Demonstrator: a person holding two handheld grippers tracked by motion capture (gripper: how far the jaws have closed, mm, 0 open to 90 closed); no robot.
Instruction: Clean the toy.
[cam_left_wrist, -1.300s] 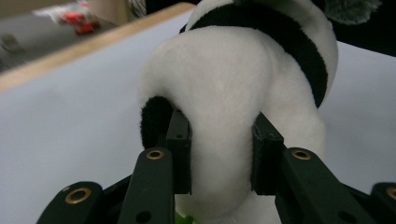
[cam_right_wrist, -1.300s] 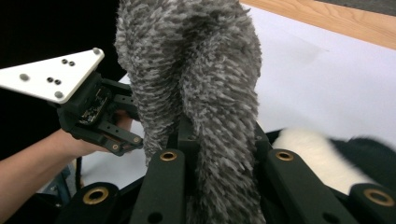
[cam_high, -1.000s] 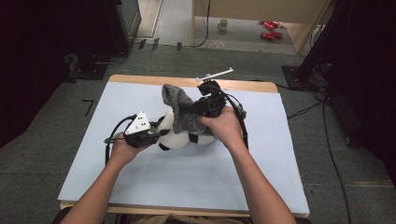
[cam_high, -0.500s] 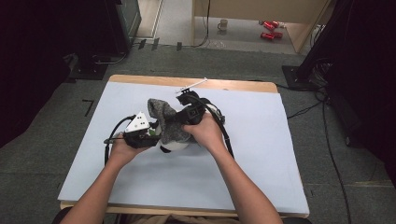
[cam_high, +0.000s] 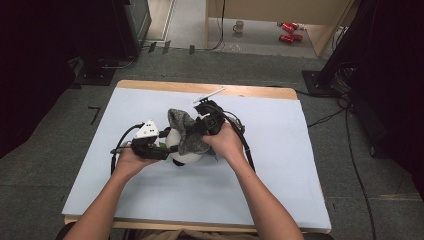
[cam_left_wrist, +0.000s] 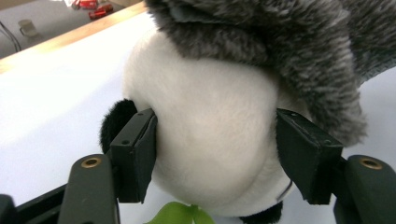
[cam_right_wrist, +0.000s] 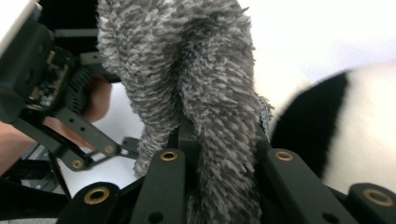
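plush panda (cam_high: 176, 150) lies on the pale blue table cover (cam_high: 280, 165), left of centre, between both hands. a grey fuzzy cloth (cam_high: 186, 131), seemingly a hat or hood, is draped over its white head (cam_left_wrist: 210, 135).

left gripper (cam_left_wrist: 217, 156): jaws have just been opening. they are seen spread to either side of the white head; the left pad just meets the fur by the black ear (cam_left_wrist: 114, 123), the right pad stands clear with a gap. no squeeze is evident, so the panda is no longer pinned from this side.

right gripper (cam_right_wrist: 217, 140): jaws clamped tight on a bunched fold of the grey cloth, fibres spilling out above the pads.

risks, as judged:
- with the left hold released, any pull on the cloth by the right gripper is likely to drag or roll the whole toy rather than seat the cloth.
- only pile may be caught in the right jaws; a tug could let the cloth slip out.
- the cloth sits loosely over the head; it could slide off to the side if the toy tips.
- the green leaf piece (cam_left_wrist: 184, 214) beneath the head could be snagged if the left jaws are closed again low.
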